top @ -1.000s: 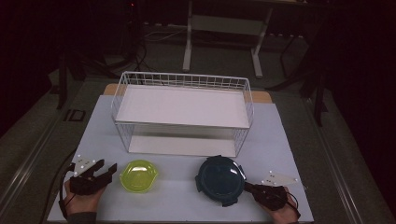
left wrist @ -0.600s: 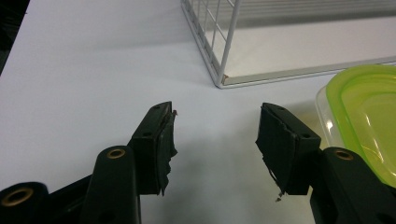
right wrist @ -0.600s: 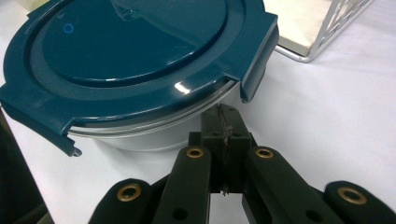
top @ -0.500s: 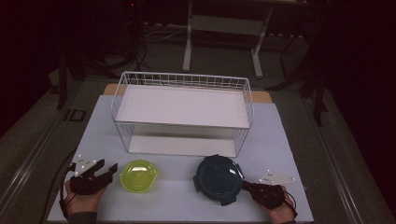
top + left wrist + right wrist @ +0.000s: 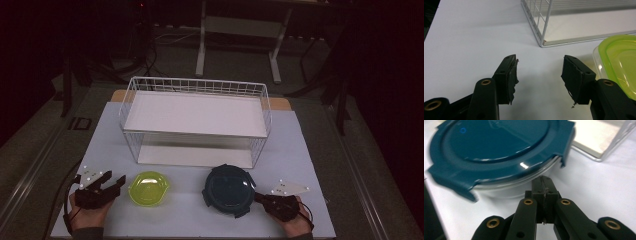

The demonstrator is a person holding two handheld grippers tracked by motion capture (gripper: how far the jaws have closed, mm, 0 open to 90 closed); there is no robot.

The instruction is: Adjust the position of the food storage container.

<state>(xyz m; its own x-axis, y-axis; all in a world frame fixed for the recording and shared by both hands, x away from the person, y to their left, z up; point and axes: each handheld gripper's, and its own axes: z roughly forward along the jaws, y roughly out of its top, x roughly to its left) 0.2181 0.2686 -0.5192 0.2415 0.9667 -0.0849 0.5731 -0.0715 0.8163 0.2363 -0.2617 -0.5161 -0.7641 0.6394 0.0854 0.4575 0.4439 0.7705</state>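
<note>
Right gripper (image 5: 259, 198) is clenched, jaws pressed flat together with nothing between them. In the right gripper view its tips (image 5: 545, 185) sit right at the wall of the blue-lidded container (image 5: 499, 152), just under the lid's rim – whether they actually touch it is not clear. From the high view that container (image 5: 228, 189) stands on the white table (image 5: 310, 165), front right, just in front of the wire basket (image 5: 196, 87). The lid is dark blue with four clip tabs, and it lies on the clear body below.

Left gripper (image 5: 112, 184) is released, jaws wide apart and empty. In the left gripper view it (image 5: 539, 72) hovers low over bare table surface, with the green container (image 5: 617, 62) just beside its right jaw, not touching. The basket corner (image 5: 543, 42) shows ahead of the jaws. From the high view the green container (image 5: 148, 187) sits front left, just beside the left gripper – well apart from the blue one.

The basket holds a white tray-like floor; nothing lies inside it. Both hands rest at the table's near edge.
</note>
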